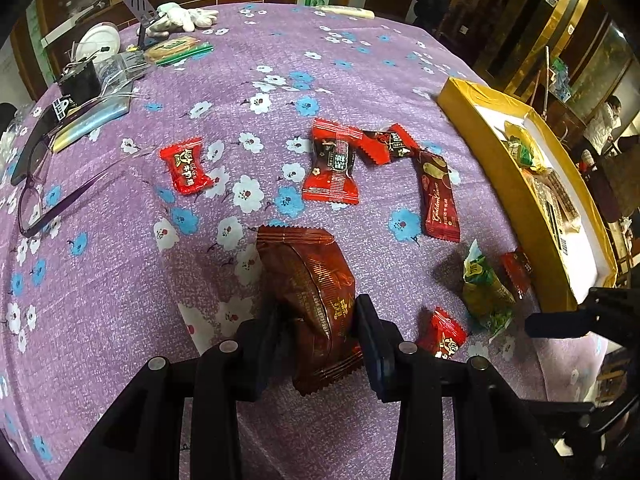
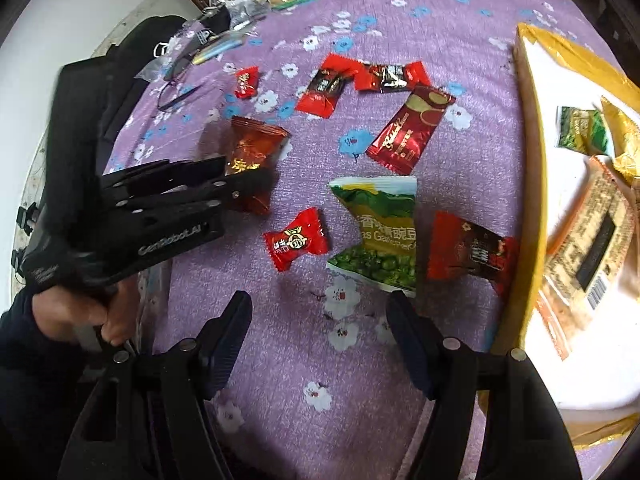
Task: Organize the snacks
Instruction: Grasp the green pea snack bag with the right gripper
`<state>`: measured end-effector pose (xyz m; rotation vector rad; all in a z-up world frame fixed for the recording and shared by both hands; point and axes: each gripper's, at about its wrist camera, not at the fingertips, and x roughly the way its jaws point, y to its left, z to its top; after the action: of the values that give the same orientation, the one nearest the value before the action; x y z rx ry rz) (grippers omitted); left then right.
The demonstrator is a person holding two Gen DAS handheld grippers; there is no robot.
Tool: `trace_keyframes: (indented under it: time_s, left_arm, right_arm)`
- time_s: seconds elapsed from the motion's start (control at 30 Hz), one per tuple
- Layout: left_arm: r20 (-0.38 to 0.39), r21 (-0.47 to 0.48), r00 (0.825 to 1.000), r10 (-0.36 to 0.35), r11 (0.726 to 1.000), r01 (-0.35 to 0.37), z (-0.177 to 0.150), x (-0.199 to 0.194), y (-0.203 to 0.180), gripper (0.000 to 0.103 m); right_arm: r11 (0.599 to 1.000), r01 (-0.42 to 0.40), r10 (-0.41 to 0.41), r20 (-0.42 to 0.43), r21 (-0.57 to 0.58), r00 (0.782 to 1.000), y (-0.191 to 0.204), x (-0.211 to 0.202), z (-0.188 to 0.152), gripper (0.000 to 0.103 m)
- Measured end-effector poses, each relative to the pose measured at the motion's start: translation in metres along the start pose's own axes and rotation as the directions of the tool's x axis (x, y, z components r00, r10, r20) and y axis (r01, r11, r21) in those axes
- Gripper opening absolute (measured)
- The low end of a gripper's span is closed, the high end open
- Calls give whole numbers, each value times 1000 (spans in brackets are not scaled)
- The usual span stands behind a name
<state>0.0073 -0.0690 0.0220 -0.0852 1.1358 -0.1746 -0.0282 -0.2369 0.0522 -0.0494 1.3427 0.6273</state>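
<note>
The left gripper [image 1: 316, 332] squeezes the puffy brown snack bag [image 1: 308, 300], low in the frame. It could slip out. The right gripper [image 2: 320, 340] hangs open over the green pea packet [image 2: 376, 232], beside the yellow box [image 2: 532, 184] at right.

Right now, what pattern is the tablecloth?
Purple tablecloth with white and blue flowers; clearest in the left wrist view.

Open right gripper [image 2: 320, 332] above green pea packet [image 2: 378, 232]
</note>
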Motion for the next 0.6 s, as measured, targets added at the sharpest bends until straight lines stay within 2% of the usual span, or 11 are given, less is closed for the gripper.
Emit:
trace_keyframes:
  time_s: [0.2,0.4,0.43,0.53,0.6]
  left_arm:
    - [7,20,1000,-4,1000,4,-2,-1,-1,40]
    - [13,32,1000,1,999,-1,-2,-1,-3,41]
    - [14,31,1000,0,1000,0,-3,-1,-3,41]
    - [16,35,1000,-2,999,2,-3,0,-4,41]
    - [17,36,1000,-1,999,1,-3,-1,-3,41]
  right_arm:
    - [994,42,-45,-25,-101,999,0,-2,-15,69]
    - [966,106,-121,-50,-236,991,16,4,-15,69]
    - [962,128,-140,-35,-241,989,16,3,-14,69]
    - [973,116,-119,1,-202,993,7,-8,-5,69]
    - [988,96,-92,41,-121,995,-6,-15,9,69]
